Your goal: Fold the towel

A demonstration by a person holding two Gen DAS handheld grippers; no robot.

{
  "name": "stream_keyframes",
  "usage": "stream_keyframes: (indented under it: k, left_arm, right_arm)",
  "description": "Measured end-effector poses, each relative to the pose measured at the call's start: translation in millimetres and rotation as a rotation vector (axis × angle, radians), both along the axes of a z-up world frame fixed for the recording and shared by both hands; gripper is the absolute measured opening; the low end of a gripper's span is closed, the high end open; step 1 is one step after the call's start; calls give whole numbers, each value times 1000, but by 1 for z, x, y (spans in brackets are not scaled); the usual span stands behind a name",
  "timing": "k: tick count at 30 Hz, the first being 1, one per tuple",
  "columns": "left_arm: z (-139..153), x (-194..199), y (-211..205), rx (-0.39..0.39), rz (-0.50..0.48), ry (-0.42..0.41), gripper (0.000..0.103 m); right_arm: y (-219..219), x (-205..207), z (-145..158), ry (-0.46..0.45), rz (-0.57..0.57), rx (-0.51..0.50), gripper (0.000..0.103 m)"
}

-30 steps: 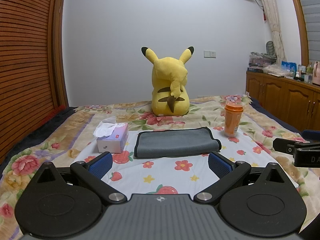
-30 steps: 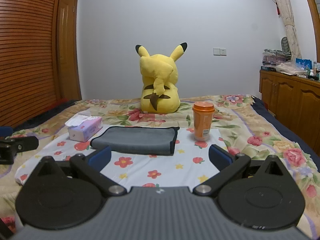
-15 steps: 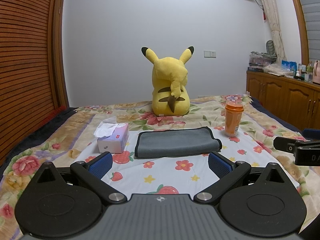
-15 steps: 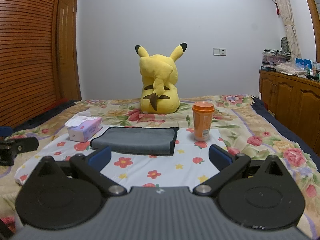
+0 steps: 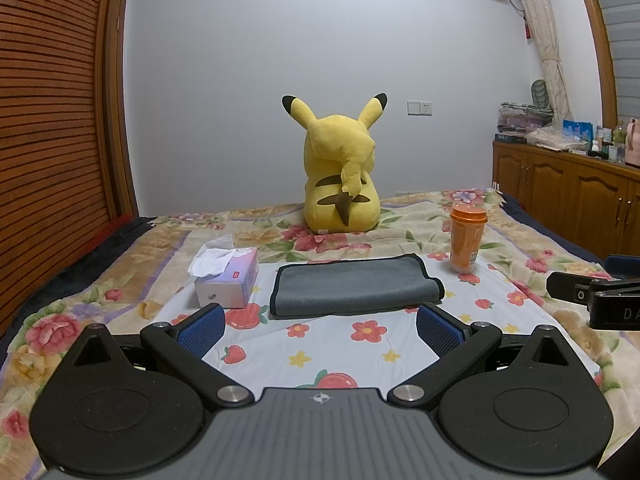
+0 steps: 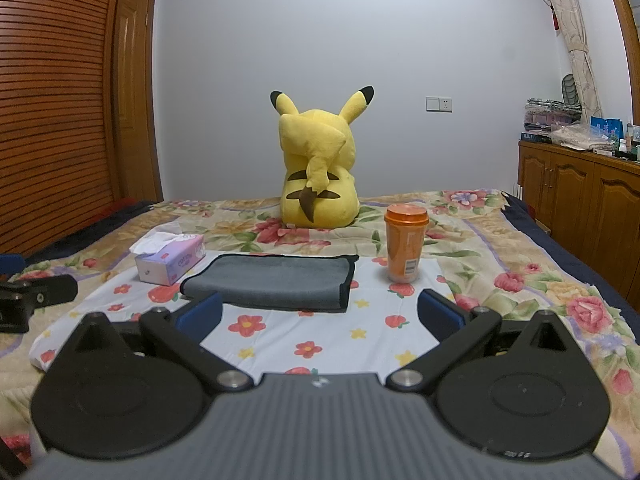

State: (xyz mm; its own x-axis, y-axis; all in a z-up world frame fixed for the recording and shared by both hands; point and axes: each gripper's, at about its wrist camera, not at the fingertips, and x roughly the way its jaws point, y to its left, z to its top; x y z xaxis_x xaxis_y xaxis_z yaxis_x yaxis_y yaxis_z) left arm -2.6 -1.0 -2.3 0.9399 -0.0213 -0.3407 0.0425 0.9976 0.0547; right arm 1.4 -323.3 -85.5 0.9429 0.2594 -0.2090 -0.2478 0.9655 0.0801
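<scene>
Left gripper and right gripper both spread wide, nothing held; no change noted against views one second back, so fold judged complete or idle; grey towel lies folded on floral bedsheet, between tissue box and orange cup; door seen only in right view.

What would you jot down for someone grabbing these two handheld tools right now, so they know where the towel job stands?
Left tongs: open, holding nothing, short of the towel.
Right tongs: open, holding nothing, also short of it.
Grey towel with black edging: lies flat on the white flower-print sheet, already doubled over, between the purple tissue box and the orange lidded cup.
Done: looks folded at least once.
Left: possibly one more fold, otherwise nothing.
</scene>
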Motion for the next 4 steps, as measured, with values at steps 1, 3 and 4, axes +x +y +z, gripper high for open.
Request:
stream_keyframes:
  k: [1,3,4]
  left_arm:
    - [0,0,-1,-2,0,1,103]
    - [0,0,-1,-1,0,0,103]
    - [0,0,-1,-1,-1,1,103]
  right_arm:
    - [0,0,0,1,0,0,103]
    - [0,0,0,1,0,-1,103]
    - [0,0,0,0,0,0,103]
